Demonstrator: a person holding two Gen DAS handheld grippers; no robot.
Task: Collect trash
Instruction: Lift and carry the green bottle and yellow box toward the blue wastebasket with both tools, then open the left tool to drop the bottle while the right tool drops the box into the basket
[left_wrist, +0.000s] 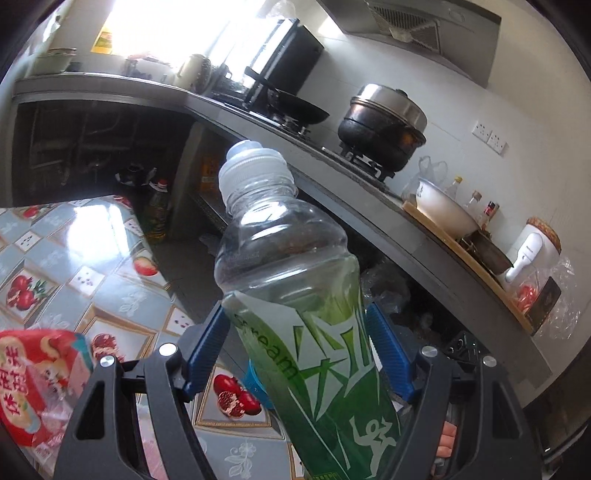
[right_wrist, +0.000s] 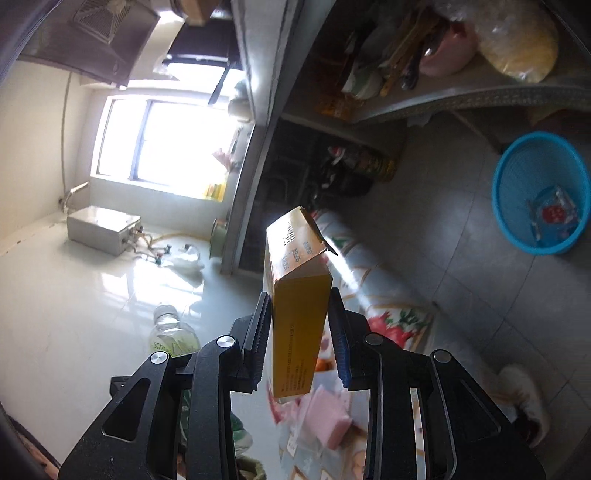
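My left gripper is shut on a clear plastic bottle with a green label and a white cap, held up over the table's edge. The same bottle shows at the lower left of the right wrist view. My right gripper is shut on a yellow cardboard box with an open torn flap on top. A blue plastic basket stands on the floor at the right, with a clear wrapper lying inside it.
The table has a glossy pomegranate-print cloth; a red snack bag and a pink packet lie on it. A counter holds a wok, pot and bowl. Oil bottles stand under the shelves. A white shoe is on the floor.
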